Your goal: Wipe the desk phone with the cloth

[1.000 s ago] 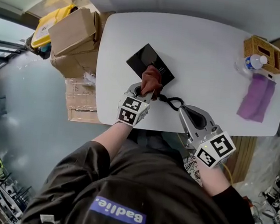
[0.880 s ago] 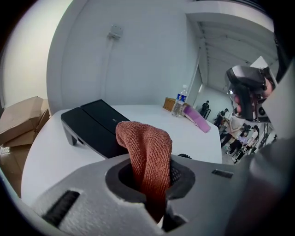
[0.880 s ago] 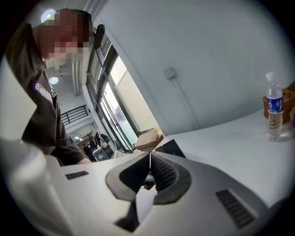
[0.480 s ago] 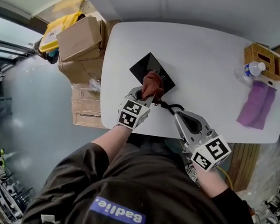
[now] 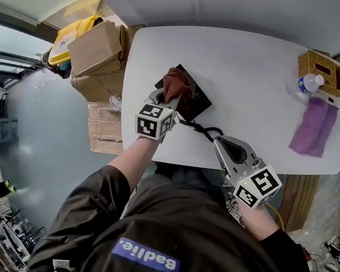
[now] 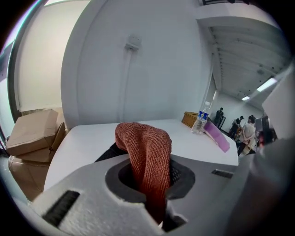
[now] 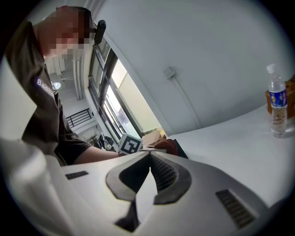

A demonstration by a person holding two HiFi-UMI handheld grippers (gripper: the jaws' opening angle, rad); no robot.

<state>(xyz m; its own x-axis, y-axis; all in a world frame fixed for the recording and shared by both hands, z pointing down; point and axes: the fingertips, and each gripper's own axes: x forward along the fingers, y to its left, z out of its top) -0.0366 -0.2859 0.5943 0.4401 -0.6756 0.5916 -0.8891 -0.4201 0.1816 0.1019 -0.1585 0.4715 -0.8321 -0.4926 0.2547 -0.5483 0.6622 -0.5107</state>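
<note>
Since a second ago the left gripper point(image 5: 167, 100) has slid toward the far left corner of the desk phone point(image 5: 199, 103), jaws clamped on the rust-red cloth point(image 5: 177, 84) draped over it. The right gripper point(image 5: 220, 141), jaws together and empty, hovers by the table point(image 5: 257, 69) edge.

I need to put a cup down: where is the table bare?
Free: the wide middle of the table, between the desk phone and the purple cloth. Crowded: the far right corner, with basket and bottle, and beside the phone, where the cord lies.
</note>
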